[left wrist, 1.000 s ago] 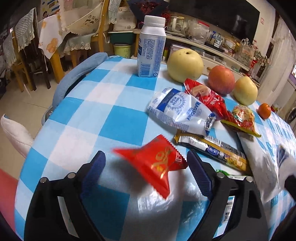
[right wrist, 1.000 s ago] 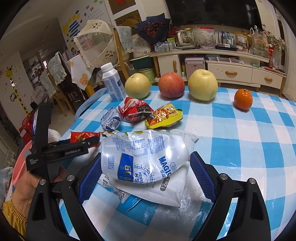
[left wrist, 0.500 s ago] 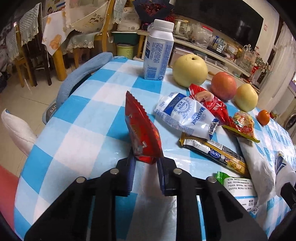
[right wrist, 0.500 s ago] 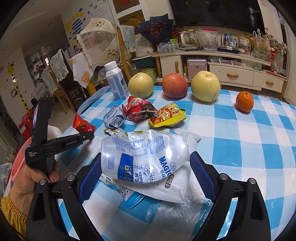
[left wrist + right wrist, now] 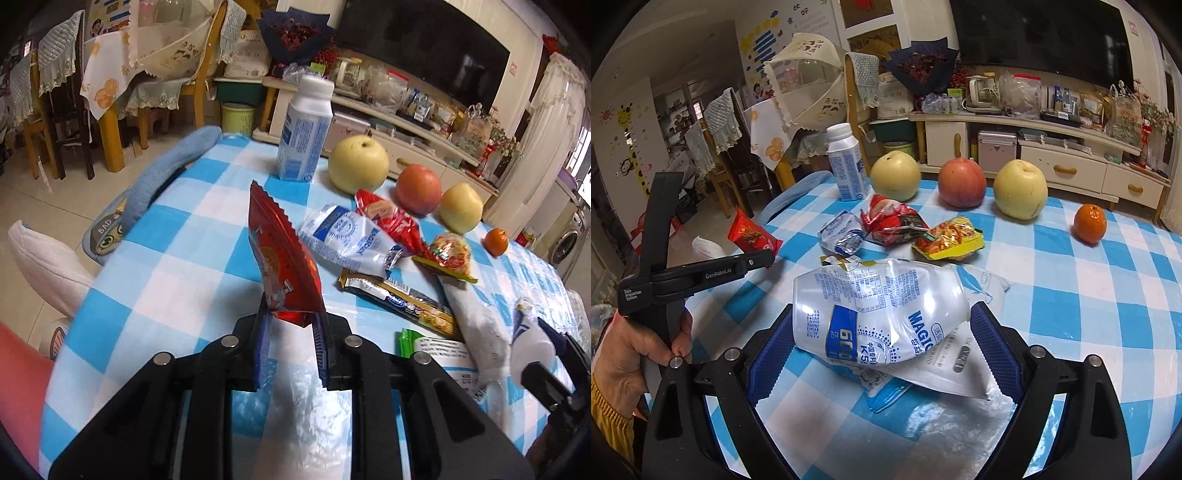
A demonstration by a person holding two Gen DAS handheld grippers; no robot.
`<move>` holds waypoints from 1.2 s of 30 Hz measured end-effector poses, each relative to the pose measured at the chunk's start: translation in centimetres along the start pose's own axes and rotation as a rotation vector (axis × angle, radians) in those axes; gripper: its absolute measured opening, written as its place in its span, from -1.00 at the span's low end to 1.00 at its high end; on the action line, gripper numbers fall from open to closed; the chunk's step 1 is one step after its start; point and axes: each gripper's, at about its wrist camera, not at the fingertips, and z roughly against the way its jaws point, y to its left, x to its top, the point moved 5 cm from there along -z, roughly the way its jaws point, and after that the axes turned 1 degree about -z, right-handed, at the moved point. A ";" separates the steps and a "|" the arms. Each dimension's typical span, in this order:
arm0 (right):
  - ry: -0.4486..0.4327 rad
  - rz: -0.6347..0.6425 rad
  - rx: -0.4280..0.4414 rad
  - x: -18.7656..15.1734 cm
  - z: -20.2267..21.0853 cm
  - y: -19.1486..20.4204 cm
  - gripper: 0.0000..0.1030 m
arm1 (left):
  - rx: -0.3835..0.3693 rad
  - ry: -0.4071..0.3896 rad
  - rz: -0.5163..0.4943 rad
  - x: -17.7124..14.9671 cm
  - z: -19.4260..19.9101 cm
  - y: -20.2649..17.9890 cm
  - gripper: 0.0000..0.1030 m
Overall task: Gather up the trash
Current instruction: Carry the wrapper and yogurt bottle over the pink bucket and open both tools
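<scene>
My left gripper is shut on the lower corner of a red snack wrapper, which stands upright just above the blue-checked tablecloth. In the right wrist view the same wrapper sticks up from the left gripper's tip at the left. My right gripper is shut on a crushed white plastic bottle, its blue pads pressing both sides. Loose trash lies ahead: a blue-white pouch, a red bag, a yellow-red packet, a gold bar wrapper and a white bag.
An upright milk bottle, two yellow pears, a red apple and a small orange stand along the far side of the table. A blue chair cushion hugs the left table edge. A hand grips the left tool.
The left jaws closed on the red wrapper, which now stands on end and has risen off the cloth. The right gripper kept its hold on the bottle and shifted slightly.
</scene>
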 end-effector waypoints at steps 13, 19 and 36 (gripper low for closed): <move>0.000 0.119 0.114 -0.7 0.7 9.0 0.77 | 0.032 -0.085 0.056 0.4 7.0 4.8 -0.56; 0.006 0.175 0.173 -1.3 0.4 14.8 0.77 | 0.072 -0.117 0.128 0.4 10.1 9.0 -0.56; 0.013 0.405 0.325 -1.5 -3.2 34.1 0.77 | 0.255 -0.194 0.313 -0.1 17.9 22.6 -0.56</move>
